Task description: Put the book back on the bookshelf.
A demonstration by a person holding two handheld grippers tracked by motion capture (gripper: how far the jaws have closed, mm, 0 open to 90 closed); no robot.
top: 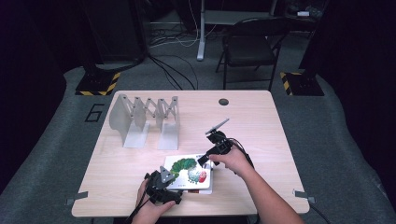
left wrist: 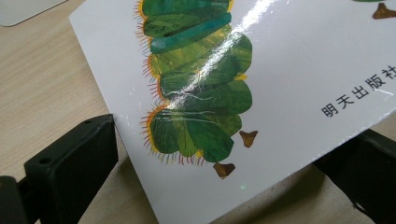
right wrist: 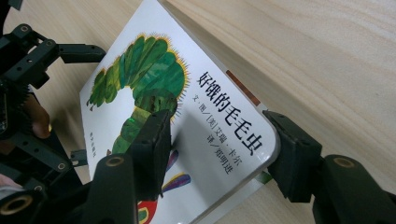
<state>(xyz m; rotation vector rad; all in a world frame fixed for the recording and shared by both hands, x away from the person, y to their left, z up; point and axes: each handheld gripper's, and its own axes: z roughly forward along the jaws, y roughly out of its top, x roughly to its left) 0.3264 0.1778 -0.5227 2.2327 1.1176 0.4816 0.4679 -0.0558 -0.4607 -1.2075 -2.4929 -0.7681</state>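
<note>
Two claws are set at one picture book (top: 189, 172) lying flat on the bench (top: 261, 126) near its front edge: left claw (top: 173, 174) open astride its near-left corner, right claw (top: 208, 158) open astride the far-right corner.

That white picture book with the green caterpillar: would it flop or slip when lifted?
The white caterpillar picture book probably stays stiff: its raised cover looks flat and thick. Its glossy glare suggests it may slip between the right gripper jaws. It seems light.
</note>
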